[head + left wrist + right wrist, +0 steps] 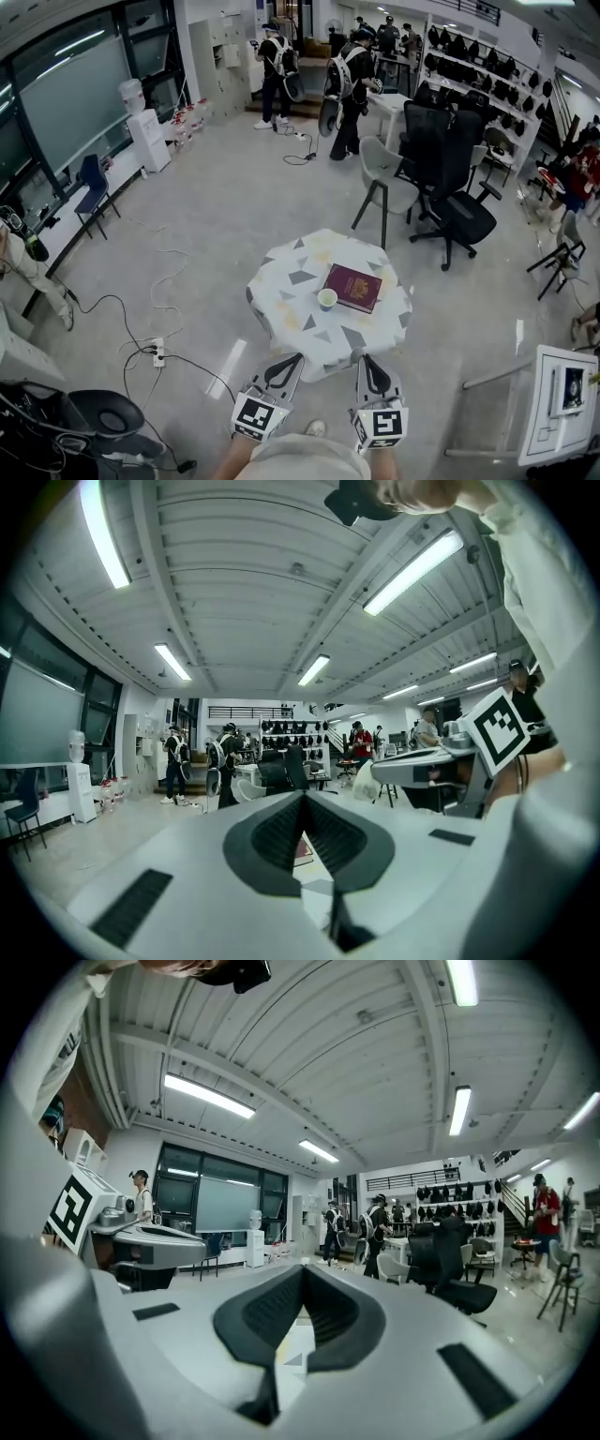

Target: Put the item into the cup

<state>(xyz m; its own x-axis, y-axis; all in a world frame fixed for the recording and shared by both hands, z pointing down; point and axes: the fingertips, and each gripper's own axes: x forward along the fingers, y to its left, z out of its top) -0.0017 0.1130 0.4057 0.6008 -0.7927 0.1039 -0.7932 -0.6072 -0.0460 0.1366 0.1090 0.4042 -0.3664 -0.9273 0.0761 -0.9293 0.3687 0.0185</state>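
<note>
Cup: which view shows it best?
Head view: the cup stands in full sight on the table, beside the red book. Both gripper views show only slivers of the table past shut jaws; no cup.

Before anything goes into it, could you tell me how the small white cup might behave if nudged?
The cup looks small and probably light, so a nudge could slide or tip it on the patterned tablecloth. The red book right beside it may block it on that side.
</note>
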